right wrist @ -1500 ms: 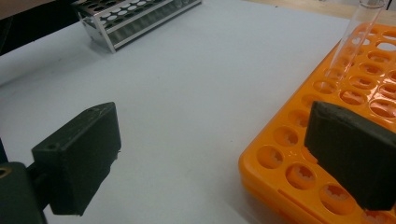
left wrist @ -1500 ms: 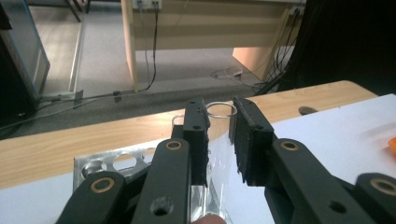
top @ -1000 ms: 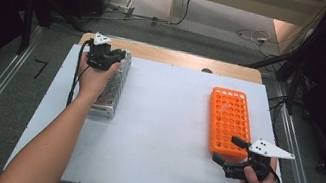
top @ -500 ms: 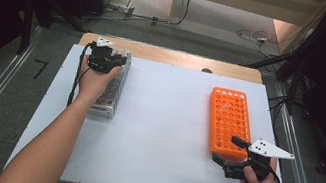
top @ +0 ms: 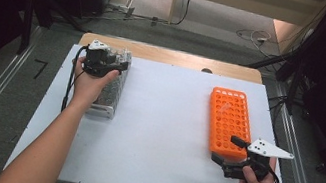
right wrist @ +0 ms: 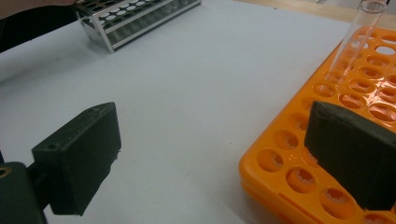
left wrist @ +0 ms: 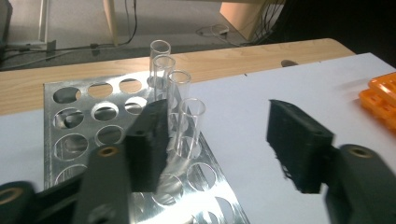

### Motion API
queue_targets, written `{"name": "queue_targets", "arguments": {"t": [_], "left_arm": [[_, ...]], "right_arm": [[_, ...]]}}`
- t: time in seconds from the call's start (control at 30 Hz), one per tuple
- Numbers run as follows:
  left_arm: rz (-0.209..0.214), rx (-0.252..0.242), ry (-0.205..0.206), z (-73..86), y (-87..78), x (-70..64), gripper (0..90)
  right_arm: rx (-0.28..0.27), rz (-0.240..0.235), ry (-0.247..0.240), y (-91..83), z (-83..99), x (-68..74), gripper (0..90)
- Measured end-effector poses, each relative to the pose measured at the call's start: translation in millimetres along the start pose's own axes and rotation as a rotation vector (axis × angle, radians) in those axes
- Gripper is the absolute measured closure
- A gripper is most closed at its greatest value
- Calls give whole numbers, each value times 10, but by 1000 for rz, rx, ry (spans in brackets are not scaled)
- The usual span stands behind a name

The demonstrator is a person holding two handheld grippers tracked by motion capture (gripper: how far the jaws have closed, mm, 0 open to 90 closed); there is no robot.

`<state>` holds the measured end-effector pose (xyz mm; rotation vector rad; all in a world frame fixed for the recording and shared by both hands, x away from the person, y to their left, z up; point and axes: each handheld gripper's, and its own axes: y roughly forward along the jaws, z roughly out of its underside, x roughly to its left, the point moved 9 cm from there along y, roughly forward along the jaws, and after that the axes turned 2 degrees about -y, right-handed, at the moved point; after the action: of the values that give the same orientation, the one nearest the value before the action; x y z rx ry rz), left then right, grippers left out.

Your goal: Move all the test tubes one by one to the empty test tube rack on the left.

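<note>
At nine o'clock on the table [top: 160, 121], the left gripper [left wrist: 217, 135] hovers with jaws spread beside the nearest of four glass tubes [left wrist: 189, 126] standing in the metal rack [top: 109, 93], seemingly to pick one. At three o'clock, the right gripper [right wrist: 210, 154], also spread, steadies the orange rack's [top: 228, 121] near end; one tube [right wrist: 352, 37] stands there.

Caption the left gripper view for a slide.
Open left gripper approaches four glass test tubes standing in a metal rack.
</note>
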<state>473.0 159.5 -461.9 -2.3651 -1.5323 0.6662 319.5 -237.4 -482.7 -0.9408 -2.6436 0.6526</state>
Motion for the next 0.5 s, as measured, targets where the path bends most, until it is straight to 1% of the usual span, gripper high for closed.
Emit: {"name": "queue_targets", "arguments": {"t": [0.03,0.07,0.13,0.2,0.27,0.33,0.43,0.5], "left_arm": [[6,-5,1,11,-29,-22,291],[2,-9,7,24,-57,-38,263],[13,-14,10,50,-101,-80,222],[9,-17,23,89,-143,-130,172],[21,-17,32,126,-187,-190,124],[30,-20,44,157,-234,-245,84],[45,-26,44,192,-312,-327,36],[50,-35,53,211,-372,-383,8]], "right_arm": [[0,2,4,0,-4,-1,28],[-2,1,6,1,-9,-2,28],[-5,2,6,4,-19,-10,28],[-5,9,7,6,-27,-20,28],[-7,13,9,8,-38,-32,28],[-9,18,12,8,-51,-45,28],[-14,22,16,19,-75,-65,31],[-17,26,18,32,-97,-78,36]]}}
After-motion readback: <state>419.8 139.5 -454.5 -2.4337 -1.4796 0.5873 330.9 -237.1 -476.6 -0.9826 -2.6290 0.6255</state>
